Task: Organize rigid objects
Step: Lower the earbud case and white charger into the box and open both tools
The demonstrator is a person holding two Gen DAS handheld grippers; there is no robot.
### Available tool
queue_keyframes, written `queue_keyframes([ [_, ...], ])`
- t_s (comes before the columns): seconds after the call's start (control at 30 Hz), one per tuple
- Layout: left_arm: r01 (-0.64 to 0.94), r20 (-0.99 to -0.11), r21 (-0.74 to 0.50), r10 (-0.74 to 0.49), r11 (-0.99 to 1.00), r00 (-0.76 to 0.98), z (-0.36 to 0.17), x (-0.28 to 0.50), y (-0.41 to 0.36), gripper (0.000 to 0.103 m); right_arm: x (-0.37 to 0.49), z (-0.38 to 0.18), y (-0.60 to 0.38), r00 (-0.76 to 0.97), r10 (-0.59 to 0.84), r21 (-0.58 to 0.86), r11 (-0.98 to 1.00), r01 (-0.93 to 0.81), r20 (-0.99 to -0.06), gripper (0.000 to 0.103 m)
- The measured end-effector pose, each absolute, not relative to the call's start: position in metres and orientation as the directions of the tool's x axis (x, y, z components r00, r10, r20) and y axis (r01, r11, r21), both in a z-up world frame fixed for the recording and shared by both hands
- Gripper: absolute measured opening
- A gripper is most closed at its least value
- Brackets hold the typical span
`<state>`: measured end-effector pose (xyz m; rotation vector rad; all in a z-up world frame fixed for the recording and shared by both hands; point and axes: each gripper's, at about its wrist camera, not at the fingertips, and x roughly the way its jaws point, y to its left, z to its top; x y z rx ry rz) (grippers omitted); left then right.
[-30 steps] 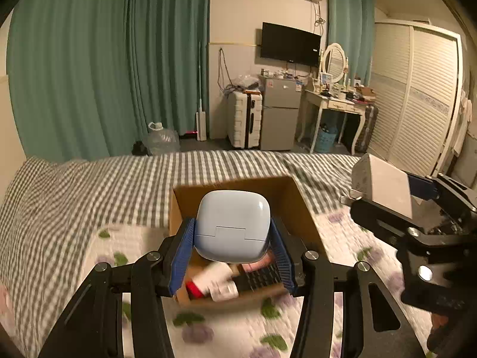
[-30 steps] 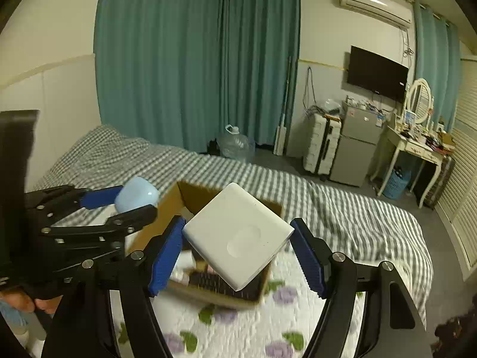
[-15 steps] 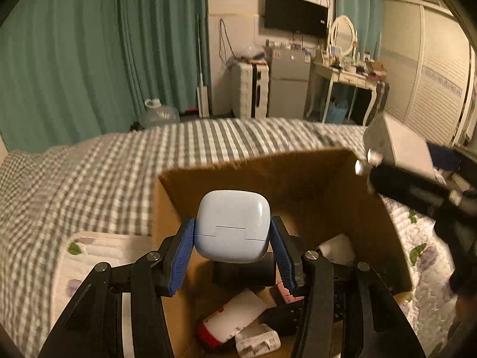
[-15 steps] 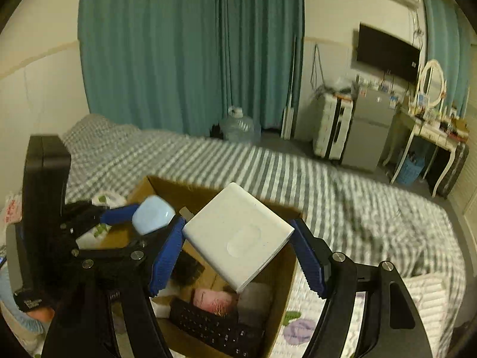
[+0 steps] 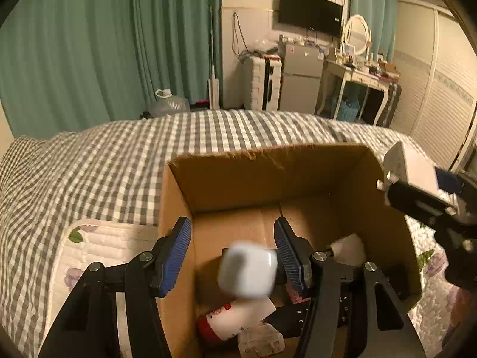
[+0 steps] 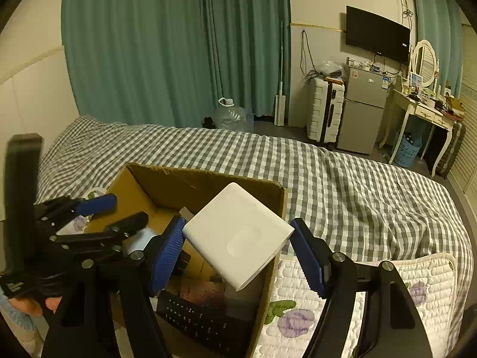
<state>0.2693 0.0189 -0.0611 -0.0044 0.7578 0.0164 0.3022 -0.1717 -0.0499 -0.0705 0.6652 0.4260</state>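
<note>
The left gripper (image 5: 231, 253) was squeezing the pale blue case (image 5: 247, 271) a moment ago. Now its jaws are wide apart and the case, blurry, is dropping into the cardboard box (image 5: 268, 176), onto the things already inside, like the red-and-white bottle (image 5: 235, 317). So that one looks put away. The right gripper (image 6: 238, 247) is clamped on the white square block (image 6: 238, 232) over the box's right wall. I think it goes in next. The box sits on the checked bed (image 5: 104, 164).
</note>
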Motion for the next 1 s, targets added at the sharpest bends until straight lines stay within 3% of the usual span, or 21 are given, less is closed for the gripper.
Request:
queue_keyframes([
  [0.23,-0.037,-0.633,0.026,0.045,0.999,0.773,-0.042,0.264,0.027,0.062,0.326,-0.061,-0.143,0.664,0.378,0.048,0.887,-0.458,-0.645,0.071],
  [0.5,-0.094,-0.628,0.013,0.082,0.995,0.774,-0.047,0.271,0.043,0.063,0.353,-0.086,-0.130,0.610,0.398,0.095,0.879,-0.467,-0.685,0.072],
  [0.63,-0.098,-0.638,0.023,0.090,0.995,0.765,-0.054,0.269,0.039,0.063,0.348,-0.077,-0.143,0.645,0.403,0.115,0.890,-0.440,-0.650,0.080],
  [0.77,-0.107,-0.633,0.042,0.109,0.993,0.766,-0.050,0.262,0.034,0.064,0.335,-0.061,-0.153,0.689,0.382,0.103,0.906,-0.411,-0.615,0.080],
  [0.97,-0.117,-0.577,0.076,0.139,0.990,0.805,-0.019,0.236,0.021,0.070,0.295,-0.026,-0.167,0.764,0.333,0.033,0.925,-0.379,-0.553,0.085],
  [1.0,-0.120,-0.561,0.084,0.146,0.989,0.815,-0.011,0.229,0.018,0.071,0.288,-0.019,-0.170,0.774,0.330,0.029,0.927,-0.375,-0.541,0.090],
])
